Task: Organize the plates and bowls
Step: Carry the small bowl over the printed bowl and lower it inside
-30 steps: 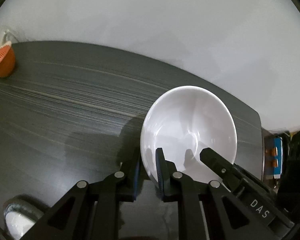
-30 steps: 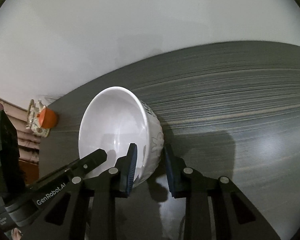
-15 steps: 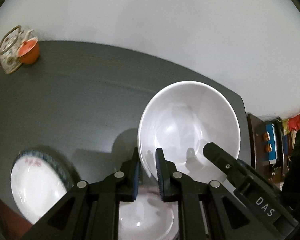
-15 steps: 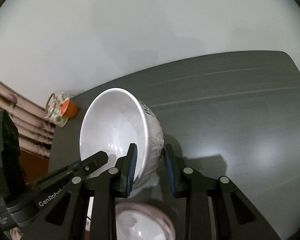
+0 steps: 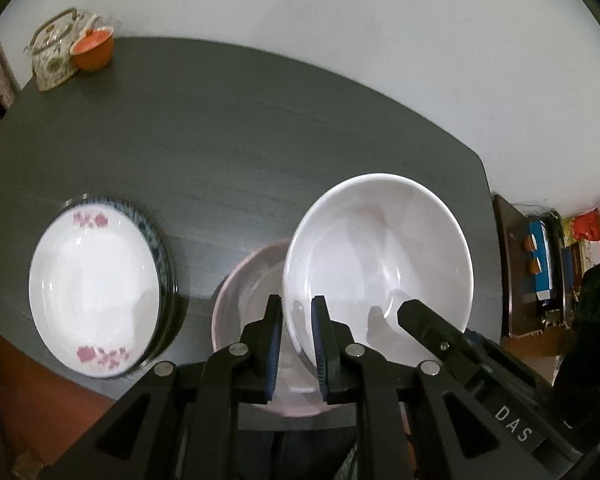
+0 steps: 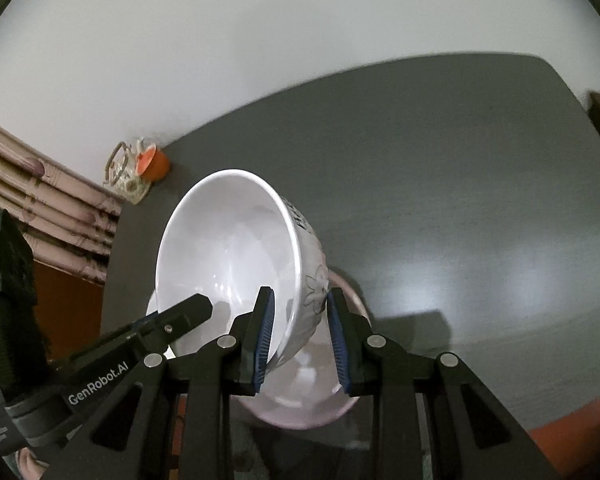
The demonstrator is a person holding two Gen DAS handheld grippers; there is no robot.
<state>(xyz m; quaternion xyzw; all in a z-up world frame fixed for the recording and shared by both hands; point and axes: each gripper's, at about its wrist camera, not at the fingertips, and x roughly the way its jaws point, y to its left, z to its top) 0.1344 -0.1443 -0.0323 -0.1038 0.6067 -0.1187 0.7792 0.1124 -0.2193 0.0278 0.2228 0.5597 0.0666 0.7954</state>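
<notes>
Two tongs, left (image 5: pixel 296 344) and right (image 6: pixel 300 340), each pinch the white bowl's (image 5: pixel 380 264) opposite rims, carrying it level above the pink bowl (image 5: pixel 248 288) for nesting.

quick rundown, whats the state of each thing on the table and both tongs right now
white bowl: lifted, tilted, gripped at opposite rims by both tongs
left tongs: shut on bowl rim
right tongs: shut on bowl wall
pink bowl: upright on table, empty, right below the lifted bowl
floral plate: flat, stacked on a blue-rimmed plate
orange cup: upright beside teapot
</notes>
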